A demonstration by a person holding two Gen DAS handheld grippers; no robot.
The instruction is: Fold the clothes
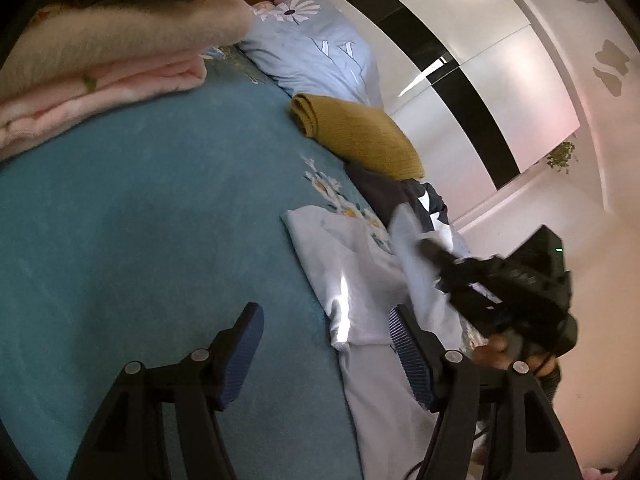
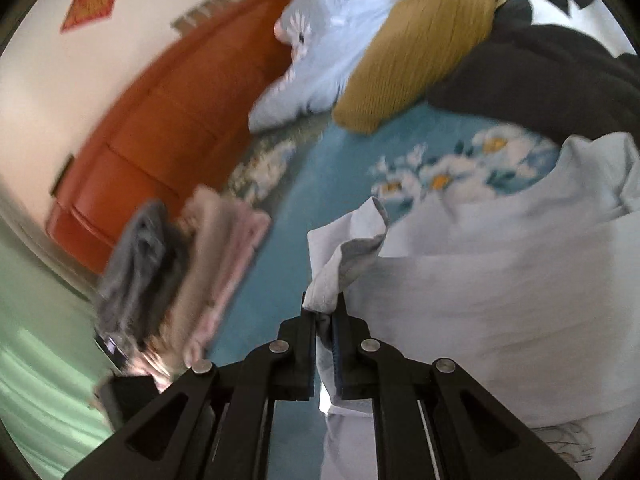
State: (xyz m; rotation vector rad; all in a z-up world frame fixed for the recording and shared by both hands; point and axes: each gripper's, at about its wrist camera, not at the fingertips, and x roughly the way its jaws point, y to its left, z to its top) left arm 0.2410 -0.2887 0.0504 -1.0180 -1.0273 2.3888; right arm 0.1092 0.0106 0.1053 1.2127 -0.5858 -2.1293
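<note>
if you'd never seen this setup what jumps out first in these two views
Probably the right gripper, shut on a bunched corner of the pale blue garment spread over the teal floral bedspread. Next, the mustard knitted sweater, folded at the bed's far edge between a light blue pillow and a dark garment. The left gripper hangs open over the bedspread, empty, near the pale garment's edge.

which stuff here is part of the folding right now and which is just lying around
In the job:
- pale garment, a corner pinched in the right gripper
- left gripper, fingers open over the bed

Lying about:
- mustard knit
- dark garment
- folded pink blankets
- blue floral pillow
</note>
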